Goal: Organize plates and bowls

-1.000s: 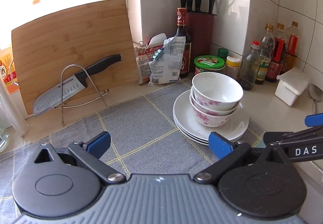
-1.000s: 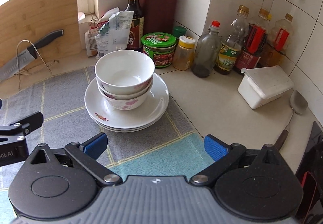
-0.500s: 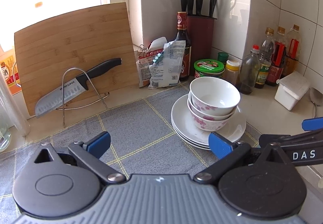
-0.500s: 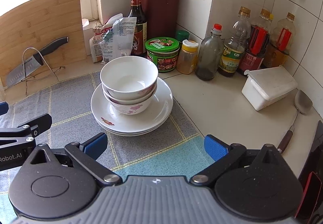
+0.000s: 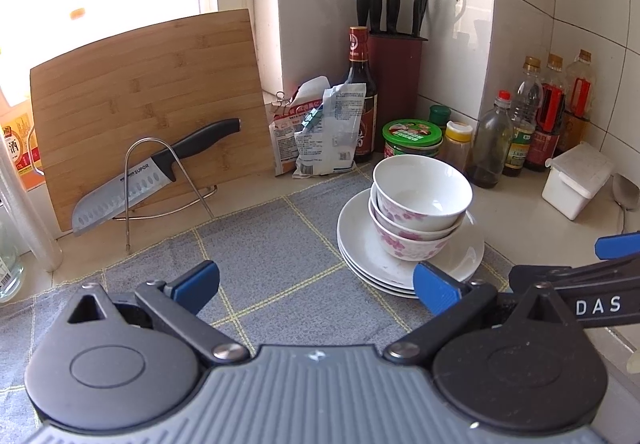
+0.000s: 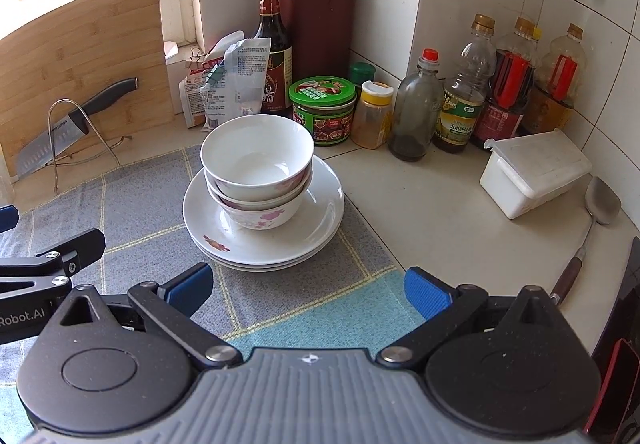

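Note:
A stack of white floral bowls [image 5: 420, 200] [image 6: 256, 164] sits on a stack of white plates [image 5: 360, 244] [image 6: 320, 228] on a grey checked mat [image 5: 256, 252] [image 6: 140, 204]. My left gripper [image 5: 316, 286] is open and empty, above the mat, near and left of the stack. My right gripper [image 6: 308, 284] is open and empty, just in front of the plates. Each gripper's side shows at the edge of the other's view.
A cutting board [image 5: 140, 92] with a knife [image 5: 152, 172] on a wire stand leans at the back left. Packets [image 5: 320, 132], a knife block [image 6: 316, 24], jars and bottles [image 6: 460, 96] line the wall. A white box [image 6: 532, 172] and a spatula [image 6: 592, 220] lie on the right.
Both grippers have drawn back and risen slightly from the stack; the bowls and plates look a little farther away. Both stay open and empty.

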Tool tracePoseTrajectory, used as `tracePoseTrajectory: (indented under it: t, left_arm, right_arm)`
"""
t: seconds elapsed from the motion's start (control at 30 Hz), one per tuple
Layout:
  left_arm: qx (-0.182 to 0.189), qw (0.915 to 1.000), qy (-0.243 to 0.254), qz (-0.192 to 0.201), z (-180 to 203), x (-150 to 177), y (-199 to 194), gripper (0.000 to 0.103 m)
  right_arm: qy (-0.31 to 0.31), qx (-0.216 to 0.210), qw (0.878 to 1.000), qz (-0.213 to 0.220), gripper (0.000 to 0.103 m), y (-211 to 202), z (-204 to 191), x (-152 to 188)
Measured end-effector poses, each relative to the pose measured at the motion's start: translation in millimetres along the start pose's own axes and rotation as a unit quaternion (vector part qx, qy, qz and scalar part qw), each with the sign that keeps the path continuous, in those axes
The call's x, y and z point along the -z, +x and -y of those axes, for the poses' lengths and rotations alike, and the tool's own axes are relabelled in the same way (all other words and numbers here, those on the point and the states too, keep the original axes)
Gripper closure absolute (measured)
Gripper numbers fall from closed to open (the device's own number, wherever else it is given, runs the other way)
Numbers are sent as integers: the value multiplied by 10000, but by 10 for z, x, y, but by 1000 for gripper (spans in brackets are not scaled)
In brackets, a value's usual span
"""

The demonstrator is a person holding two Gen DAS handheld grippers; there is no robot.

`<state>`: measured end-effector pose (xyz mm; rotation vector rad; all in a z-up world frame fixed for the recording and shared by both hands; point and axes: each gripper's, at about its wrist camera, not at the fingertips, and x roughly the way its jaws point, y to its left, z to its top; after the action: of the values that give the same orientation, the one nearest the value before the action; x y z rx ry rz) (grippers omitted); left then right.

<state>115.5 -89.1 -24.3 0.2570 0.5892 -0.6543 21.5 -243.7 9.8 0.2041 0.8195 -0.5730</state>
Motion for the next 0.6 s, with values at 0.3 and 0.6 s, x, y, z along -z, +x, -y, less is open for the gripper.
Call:
tracePoseTrajectory:
  t: [0.3,0.6]
  left_arm:
    - [15,10000,13,6,4,-4,-17,1]
    - [21,10000,6,3,14,-10,-23,1]
  right_arm:
    - [43,-5,10000,-13,0,-13,7,5]
    - [63,7,10000,-4,0,-19,9,0]
